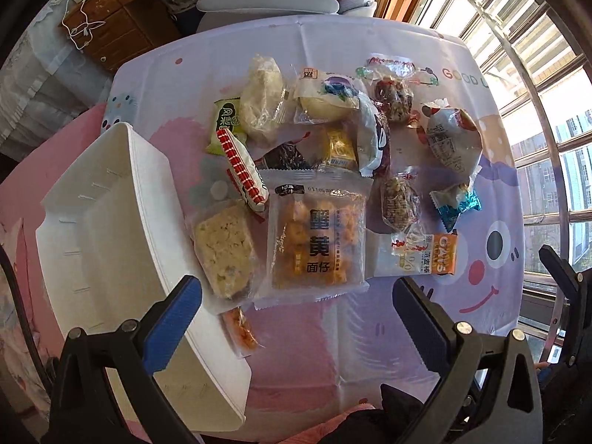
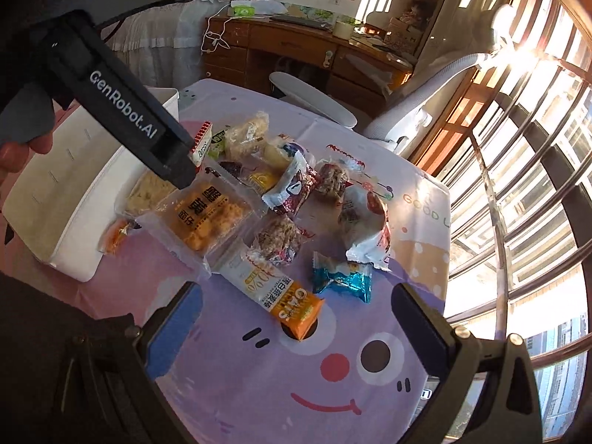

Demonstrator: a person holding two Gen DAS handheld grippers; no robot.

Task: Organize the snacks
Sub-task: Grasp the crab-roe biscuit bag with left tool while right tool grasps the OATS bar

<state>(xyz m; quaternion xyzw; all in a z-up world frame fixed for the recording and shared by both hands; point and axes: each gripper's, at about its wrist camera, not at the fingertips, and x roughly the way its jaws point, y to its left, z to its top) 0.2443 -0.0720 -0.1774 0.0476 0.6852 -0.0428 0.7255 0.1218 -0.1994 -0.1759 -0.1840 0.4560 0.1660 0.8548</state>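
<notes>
Several wrapped snacks lie scattered on the printed tablecloth (image 1: 303,336). A clear pack of orange egg-yolk snacks (image 1: 318,240) (image 2: 207,214) sits in the middle, a pale crumbly bar (image 1: 225,255) to its left, an orange oats bar (image 1: 425,255) (image 2: 285,296) to its right, and a blue-foil sweet (image 1: 457,203) (image 2: 342,277) beyond. A white bin (image 1: 111,222) (image 2: 66,192) stands at the left with nothing showing inside. My left gripper (image 1: 296,310) hangs open above the near edge of the pile. My right gripper (image 2: 296,318) is open, low over the oats bar.
A grey office chair (image 1: 266,3) (image 2: 314,100) stands at the table's far side, a wooden desk (image 2: 296,51) behind it. Barred windows (image 2: 518,185) run along the right. A small orange packet (image 1: 240,329) lies against the bin. The left gripper's body (image 2: 122,118) crosses the right wrist view.
</notes>
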